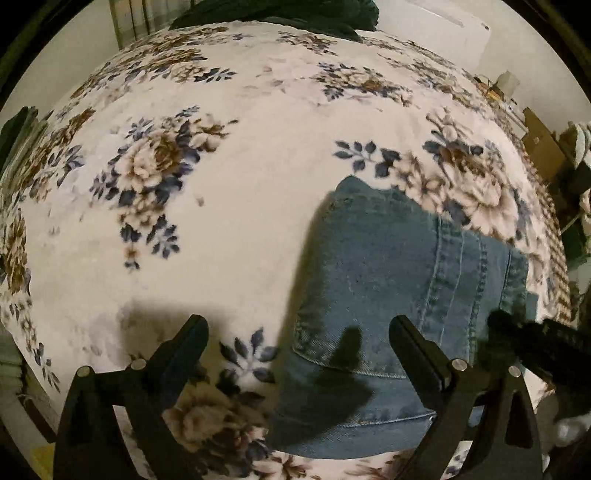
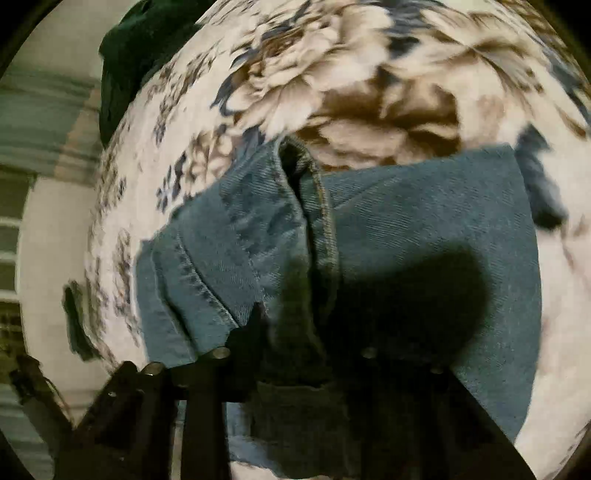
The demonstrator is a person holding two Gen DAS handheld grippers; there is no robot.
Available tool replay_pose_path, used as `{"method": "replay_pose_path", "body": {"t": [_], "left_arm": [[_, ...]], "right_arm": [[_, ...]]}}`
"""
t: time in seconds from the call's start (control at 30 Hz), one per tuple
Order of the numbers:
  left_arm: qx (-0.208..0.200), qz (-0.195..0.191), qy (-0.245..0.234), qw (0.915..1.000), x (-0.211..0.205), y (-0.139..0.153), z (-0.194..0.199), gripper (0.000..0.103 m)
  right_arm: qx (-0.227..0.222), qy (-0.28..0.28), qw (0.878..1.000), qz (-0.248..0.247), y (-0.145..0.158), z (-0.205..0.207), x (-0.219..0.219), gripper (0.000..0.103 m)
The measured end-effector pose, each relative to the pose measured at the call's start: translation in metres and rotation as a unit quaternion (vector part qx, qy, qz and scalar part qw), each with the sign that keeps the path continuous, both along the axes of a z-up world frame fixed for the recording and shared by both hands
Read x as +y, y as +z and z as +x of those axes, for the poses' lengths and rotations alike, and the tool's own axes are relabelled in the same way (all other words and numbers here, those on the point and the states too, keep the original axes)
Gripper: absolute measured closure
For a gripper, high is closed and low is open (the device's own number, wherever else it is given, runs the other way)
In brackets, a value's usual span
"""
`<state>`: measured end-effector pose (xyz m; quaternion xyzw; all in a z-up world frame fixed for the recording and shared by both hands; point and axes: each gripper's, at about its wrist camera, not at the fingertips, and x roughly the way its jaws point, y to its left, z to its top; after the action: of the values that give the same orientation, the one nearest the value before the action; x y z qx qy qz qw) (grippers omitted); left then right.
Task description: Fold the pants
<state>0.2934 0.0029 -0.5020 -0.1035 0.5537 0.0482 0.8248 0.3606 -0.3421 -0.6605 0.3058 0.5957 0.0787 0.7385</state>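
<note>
Blue denim pants [image 1: 399,280] lie folded in a compact stack on a floral blanket [image 1: 240,192]. My left gripper [image 1: 299,332] is open and empty, hovering over the stack's left edge. In the right wrist view the pants [image 2: 424,221] fill the middle, with a seamed fold bunched upright. My right gripper [image 2: 295,325] is shut on that denim fold; its right finger is hidden in shadow. The right gripper also shows as a dark shape in the left wrist view [image 1: 528,336], at the stack's right edge.
A dark green cloth [image 1: 280,14] lies at the blanket's far edge and also shows in the right wrist view [image 2: 136,55]. Boxes and clutter [image 1: 546,144] stand beyond the right side of the bed. A white wall [image 1: 436,22] is behind.
</note>
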Motion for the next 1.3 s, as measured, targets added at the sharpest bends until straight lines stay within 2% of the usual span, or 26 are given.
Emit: {"method": "replay_pose_path", "body": {"t": [0.03,0.07,0.23,0.37,0.53,0.67,0.7,0.73,0.77,0.8,0.83,0.87,0.9,0.93,0.97,1.03,1.07,1.1,1.17,1.2,1.23,1.3], "left_arm": [[-0.002,-0.005,-0.002,1.0,-0.001,0.004,0.001,0.003],[-0.006,-0.01,-0.006,0.9999,-0.002,0.011,0.002,0.003],[-0.017,-0.043,-0.026,0.9986,-0.017,0.03,0.009,0.003],[-0.016,-0.06,-0.051,0.9967,-0.043,0.03,0.02,0.003],[-0.001,-0.072,-0.086,0.9936,-0.077,0.015,0.041,0.003],[0.023,-0.076,-0.11,0.9908,-0.097,-0.01,0.063,0.003],[0.036,-0.078,-0.113,0.9898,-0.101,-0.019,0.069,0.003],[0.049,-0.082,-0.116,0.9886,-0.102,-0.026,0.075,0.003],[0.062,-0.086,-0.115,0.9877,-0.103,-0.034,0.082,0.003],[0.071,-0.095,-0.113,0.9864,-0.103,-0.04,0.087,0.003],[0.075,-0.107,-0.111,0.9852,-0.101,-0.044,0.092,0.003],[0.074,-0.115,-0.109,0.9846,-0.1,-0.046,0.097,0.003],[0.07,-0.128,-0.109,0.9832,-0.098,-0.048,0.102,0.003],[0.062,-0.146,-0.112,0.9809,-0.097,-0.049,0.107,0.003],[0.053,-0.155,-0.115,0.9799,-0.096,-0.049,0.11,0.006],[0.024,-0.173,-0.119,0.9773,-0.092,-0.049,0.118,0.024],[0.02,-0.185,-0.121,0.975,-0.091,-0.052,0.123,0.061],[0.025,-0.19,-0.124,0.9736,-0.091,-0.055,0.127,0.072],[0.031,-0.182,-0.124,0.9749,-0.092,-0.061,0.133,0.072],[0.033,-0.178,-0.128,0.9752,-0.092,-0.065,0.134,0.072],[0.034,-0.176,-0.127,0.9755,-0.09,-0.069,0.135,0.072],[0.036,-0.188,-0.121,0.9741,-0.081,-0.078,0.136,0.069]], "right_arm": [[-0.01,-0.001,1.0,-0.005,0.009,-0.004,-0.002,0.088],[-0.018,-0.001,1.0,-0.005,0.017,-0.007,-0.004,0.09],[-0.05,-0.027,0.998,-0.037,0.07,-0.033,-0.044,0.09],[-0.049,-0.065,0.995,-0.058,0.088,-0.052,-0.099,0.09],[-0.019,-0.115,0.99,-0.076,0.075,-0.075,-0.17,0.09],[0.017,-0.12,0.989,-0.086,0.04,-0.079,-0.193,0.088],[0.038,-0.116,0.989,-0.081,0.027,-0.076,-0.197,0.082],[0.048,-0.113,0.989,-0.082,0.02,-0.073,-0.198,0.067],[0.057,-0.115,0.988,-0.083,0.015,-0.073,-0.2,0.062],[0.055,-0.12,0.988,-0.075,0.014,-0.074,-0.203,0.06],[0.048,-0.123,0.989,-0.066,0.014,-0.074,-0.206,0.052],[0.042,-0.127,0.989,-0.062,0.015,-0.074,-0.207,0.043],[0.036,-0.128,0.99,-0.053,0.016,-0.073,-0.207,0.025],[0.028,-0.126,0.991,-0.04,0.016,-0.07,-0.208,0.019],[0.024,-0.125,0.992,-0.022,0.013,-0.065,-0.211,0.019],[0.033,-0.129,0.991,-0.005,0.003,-0.052,-0.213,0.019],[0.037,-0.13,0.991,0.003,-0.003,-0.045,-0.214,0.019],[0.04,-0.132,0.99,0.015,-0.007,-0.04,-0.213,0.019],[0.032,-0.135,0.99,0.023,-0.009,-0.033,-0.212,0.037],[0.027,-0.121,0.992,-0.005,-0.005,-0.03,-0.207,0.071],[0.027,-0.112,0.993,-0.036,-0.003,-0.028,-0.203,0.084],[0.037,-0.128,0.99,-0.049,-0.008,-0.031,-0.208,0.089]]}}
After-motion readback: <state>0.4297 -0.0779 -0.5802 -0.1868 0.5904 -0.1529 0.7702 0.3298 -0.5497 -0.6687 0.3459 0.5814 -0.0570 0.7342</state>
